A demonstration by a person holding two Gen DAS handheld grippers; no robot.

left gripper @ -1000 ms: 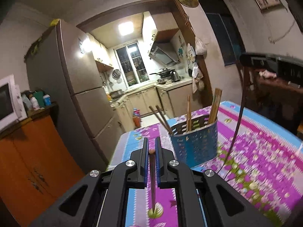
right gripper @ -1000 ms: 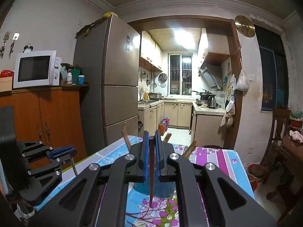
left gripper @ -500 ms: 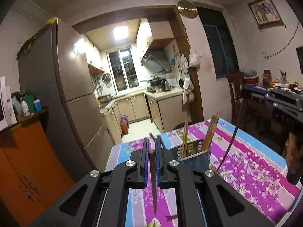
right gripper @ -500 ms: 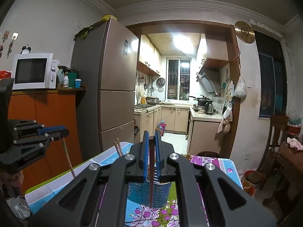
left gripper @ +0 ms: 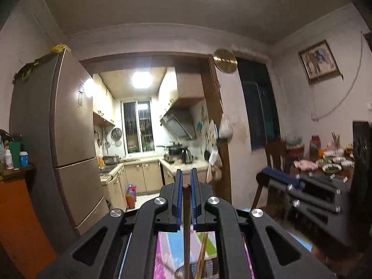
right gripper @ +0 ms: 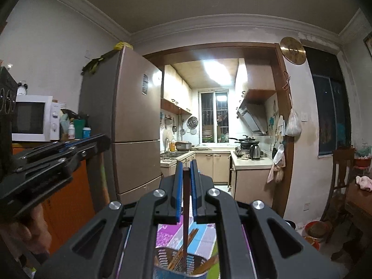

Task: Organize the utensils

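My left gripper [left gripper: 185, 181] is shut on a dark wooden chopstick [left gripper: 186, 227] that hangs straight down between the blue pads. Its lower end reaches the rim of the utensil holder [left gripper: 186, 272], barely seen at the bottom edge. My right gripper [right gripper: 186, 172] is shut on another dark chopstick [right gripper: 185, 220] that hangs down into the blue slotted utensil holder [right gripper: 183, 261], which holds several chopsticks. The right gripper shows blurred at the right in the left wrist view [left gripper: 302, 193]. The left gripper shows at the left in the right wrist view [right gripper: 53, 160].
The flowered purple and blue tablecloth [right gripper: 204, 230] lies under the holder. A fridge [right gripper: 121, 121] and an orange cabinet with a microwave [right gripper: 32, 117] stand to the left. A side table with jars and dishes [left gripper: 325, 160] and a chair [right gripper: 341, 174] stand to the right. The kitchen lies ahead.
Both grippers rose and came over the utensil holder, which dropped from mid-view to the bottom edge. Each still holds its chopstick, now hanging at or into the holder.
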